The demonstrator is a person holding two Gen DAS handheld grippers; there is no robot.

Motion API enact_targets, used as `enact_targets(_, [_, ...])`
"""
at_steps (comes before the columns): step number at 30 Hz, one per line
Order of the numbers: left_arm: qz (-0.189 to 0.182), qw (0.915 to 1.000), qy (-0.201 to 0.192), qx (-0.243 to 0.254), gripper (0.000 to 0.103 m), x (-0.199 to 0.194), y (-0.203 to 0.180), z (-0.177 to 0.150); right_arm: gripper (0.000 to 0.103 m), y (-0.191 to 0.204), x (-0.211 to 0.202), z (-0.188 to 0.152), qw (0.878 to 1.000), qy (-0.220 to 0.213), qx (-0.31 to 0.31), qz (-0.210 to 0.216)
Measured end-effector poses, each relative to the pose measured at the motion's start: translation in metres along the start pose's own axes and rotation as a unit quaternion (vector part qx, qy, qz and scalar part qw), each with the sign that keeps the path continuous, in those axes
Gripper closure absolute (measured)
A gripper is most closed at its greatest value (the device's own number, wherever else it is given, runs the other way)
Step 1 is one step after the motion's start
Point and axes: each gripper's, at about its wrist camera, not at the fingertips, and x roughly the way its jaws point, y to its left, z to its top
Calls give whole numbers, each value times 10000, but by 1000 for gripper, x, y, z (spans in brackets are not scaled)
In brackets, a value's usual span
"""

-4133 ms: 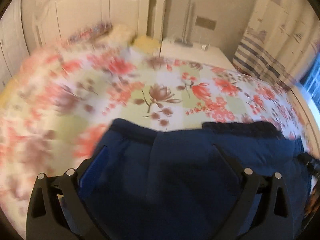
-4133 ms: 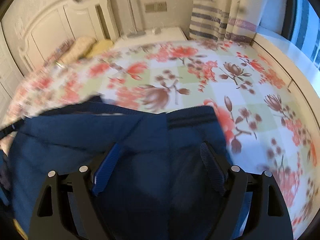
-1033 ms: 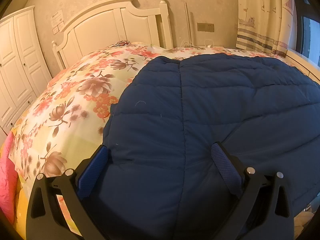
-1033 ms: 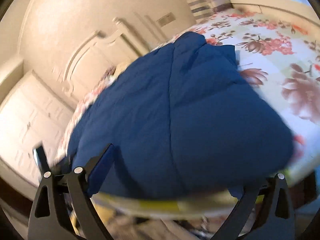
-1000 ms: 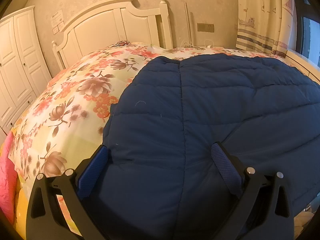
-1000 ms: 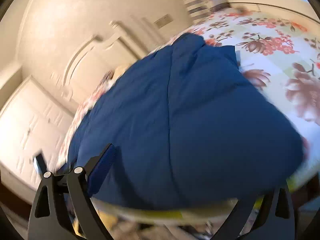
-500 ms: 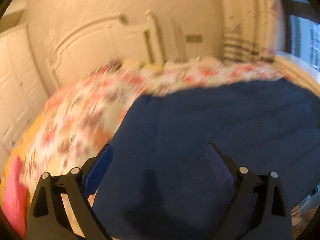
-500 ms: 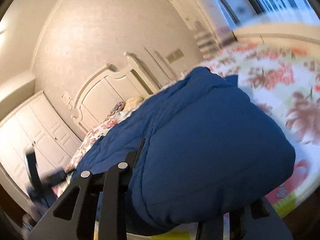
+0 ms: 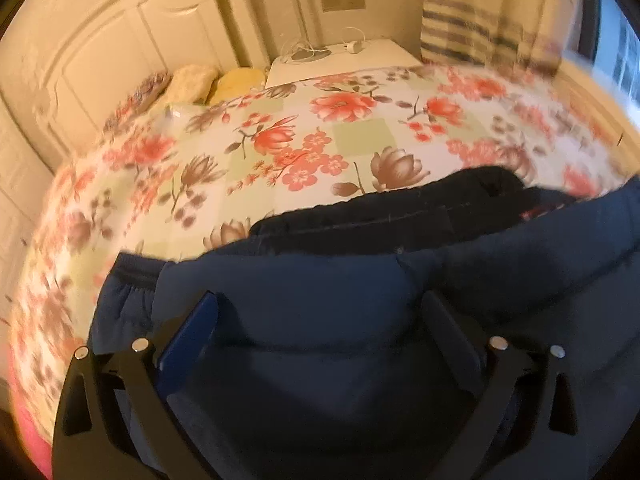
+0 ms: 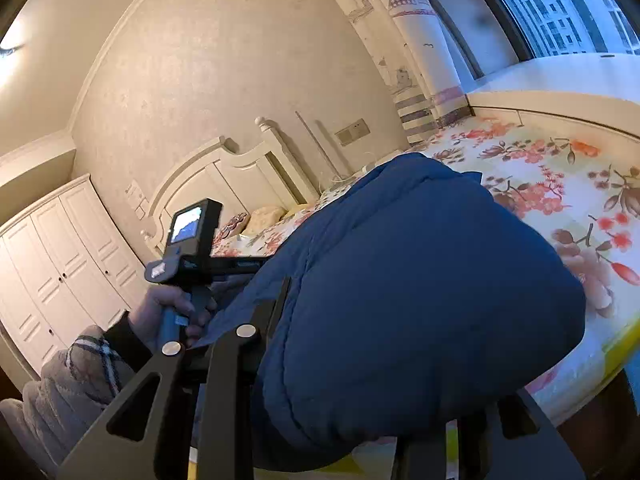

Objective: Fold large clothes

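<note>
A puffy navy padded jacket (image 9: 340, 360) lies on the floral bedspread (image 9: 304, 136). Its ribbed hem and a gathered cuff (image 9: 132, 284) show at the near left. My left gripper (image 9: 320, 320) hovers over it, jaws wide and pointing steeply down. The blue pads (image 9: 188, 336) are not pressing the fabric. In the right wrist view my right gripper (image 10: 360, 360) is shut on a thick bulging fold of the jacket (image 10: 420, 300) at the bed's near edge, and its right finger is hidden under the fabric. A hand (image 10: 168, 312) holds the left gripper's handle (image 10: 192, 236) at the left.
A white headboard (image 9: 120, 52) and pillows (image 9: 208, 80) stand at the bed's far end. A white nightstand (image 9: 344, 60) with cables and a striped curtain (image 9: 480, 36) are beyond. A white wardrobe (image 10: 52, 256) is on the left and a window (image 10: 560, 4) on the right.
The right jaws have gone from wide to shut on the jacket's folded edge and tipped up a little. My left gripper swung across the jacket and now looks down on its hem.
</note>
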Motion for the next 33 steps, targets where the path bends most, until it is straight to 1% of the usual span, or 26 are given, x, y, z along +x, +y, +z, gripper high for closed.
enact_targets(2, [-167,9994,-266,-124,9,-29,11,-14,68,4,-1,0,9999,8,-97,-23])
enact_targets(4, [-418,9968,-681,-13,8,-70,19,-47,68,6,0,1,9999,-3,-109,-37])
enact_targets(5, [-479,9960,-752,91,8,-81,18,-59,68,6,1,1,9999,-11,-128,-57])
enact_targets(6, [-599,9942,-846,303,7,-96,16,-83,68,8,2,1,9998,-21,-153,-79])
enact_targets(9, [-1006,9866,-938,874,4,-117,2,-144,68,17,2,6,9995,-65,-276,-136])
enact_targets(11, [-981,9858,-916,1009,4,-115,-5,-176,68,30,2,10,9987,-102,-465,-189])
enact_targets(12, [-852,9846,-1143,1008,4,-117,-6,-199,68,40,3,11,9977,-95,-640,-215])
enact_targets(14, [-779,9786,-1420,1266,4,-124,-8,-224,68,68,7,12,9923,-143,-1179,-345])
enact_targets(16, [-1019,9726,-1499,1457,5,-132,3,-238,68,104,11,12,9811,-214,-1876,-434])
enact_targets(17, [-1478,9690,-1389,1408,5,-136,18,-242,68,118,14,12,9754,-250,-2139,-481])
enact_targets(18, [-1804,9665,-1365,1213,5,-141,38,-244,68,137,19,12,9670,-300,-2477,-518])
enact_targets(19, [-1857,9676,-1429,942,5,-145,60,-244,68,151,23,11,9614,-321,-2684,-517])
enact_targets(20, [-1750,9703,-1529,675,5,-149,81,-244,68,173,30,8,9518,-341,-3003,-524])
enact_targets(21, [-1528,9733,-1684,322,5,-154,110,-244,68,195,39,2,9411,-355,-3320,-540])
enact_targets(22, [-1380,9741,-1791,51,5,-159,132,-244,68,211,46,-3,9325,-358,-3552,-545])
enact_targets(23, [-1222,9730,-1919,-394,5,-164,164,-245,68,232,54,-13,9198,-350,-3872,-529])
enact_targets(24, [-1108,9694,-2006,-885,5,-169,197,-248,68,256,66,-27,9036,-322,-4241,-519])
enact_targets(25, [-1046,9656,-2043,-1224,5,-173,219,-251,68,276,77,-42,8858,-280,-4604,-508])
enact_targets(26, [-966,9606,-2074,-1576,5,-177,244,-255,68,302,93,-71,8529,-185,-5193,-513])
enact_targets(27, [-898,9577,-2108,-1742,5,-180,258,-259,68,318,105,-99,8207,-83,-5688,-524])
enact_targets(28, [-751,9549,-2159,-1895,5,-183,273,-264,67,331,119,-130,7832,47,-6194,-540])
enact_targets(29, [-583,9540,-2171,-1983,5,-185,282,-268,67,337,130,-155,7508,173,-6579,-562])
enact_targets(30, [-485,9542,-2143,-2030,5,-185,288,-272,66,341,146,-191,7015,353,-7090,-624])
enact_targets(31, [-482,9546,-2114,-2043,5,-184,291,-271,63,341,157,-225,6476,203,-7568,-856])
enact_targets(32, [-528,9553,-2082,-2031,5,-183,292,-271,56,340,161,-242,6167,52,-7807,-1004])
enact_targets(33, [-588,9565,-2060,-1983,5,-182,291,-269,55,340,164,-251,6045,121,-7893,-1066])
